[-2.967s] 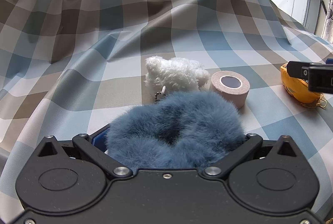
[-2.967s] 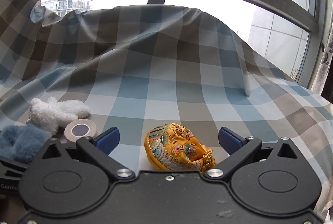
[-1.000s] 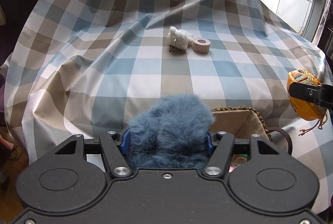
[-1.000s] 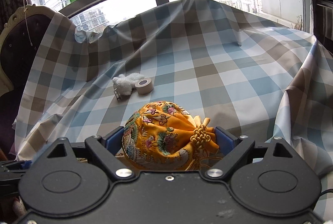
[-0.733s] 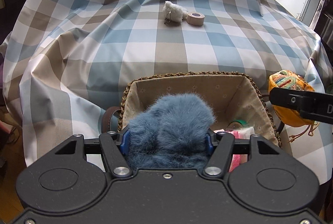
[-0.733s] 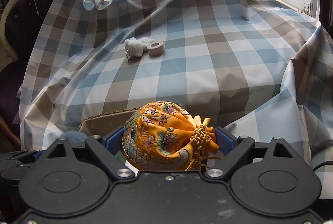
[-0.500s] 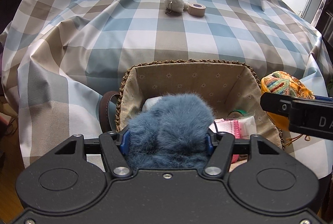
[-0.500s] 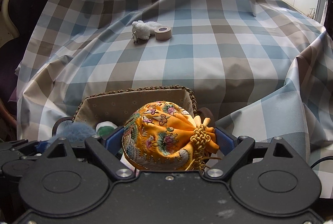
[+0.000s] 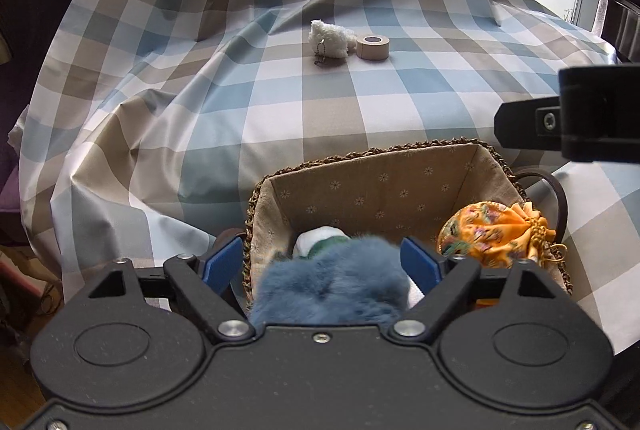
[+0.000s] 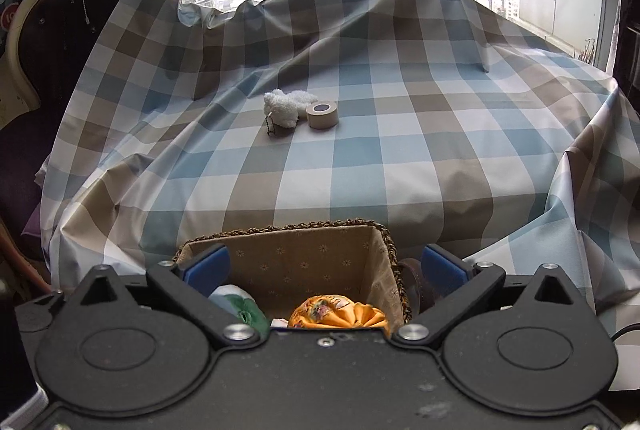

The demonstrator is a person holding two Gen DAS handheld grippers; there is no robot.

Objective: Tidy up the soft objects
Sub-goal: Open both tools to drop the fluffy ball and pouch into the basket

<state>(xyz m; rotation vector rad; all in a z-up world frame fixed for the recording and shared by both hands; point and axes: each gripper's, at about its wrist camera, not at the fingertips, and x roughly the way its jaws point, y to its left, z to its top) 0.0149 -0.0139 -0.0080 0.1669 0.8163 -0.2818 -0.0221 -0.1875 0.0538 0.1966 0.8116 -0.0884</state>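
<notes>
Left wrist view: the left gripper [image 9: 322, 262] has just been opening; its blue pads stand clear of the blue fluffy scrunchie [image 9: 330, 286], which lies between them over the lined basket [image 9: 376, 186]. An orange embroidered pouch [image 9: 496, 236] sits at the basket's right wall, knot rightward. Far off on the checked cloth [image 9: 280, 118] lie a white plush [image 9: 330, 38] and a tape roll [image 9: 373, 47], touching.

Right wrist view: the right gripper [image 10: 322, 266] has just been opening, released above the pouch [image 10: 338, 312] in the basket [image 10: 304, 262].

text: none legible | labels: none | brands: none | numbers: none
</notes>
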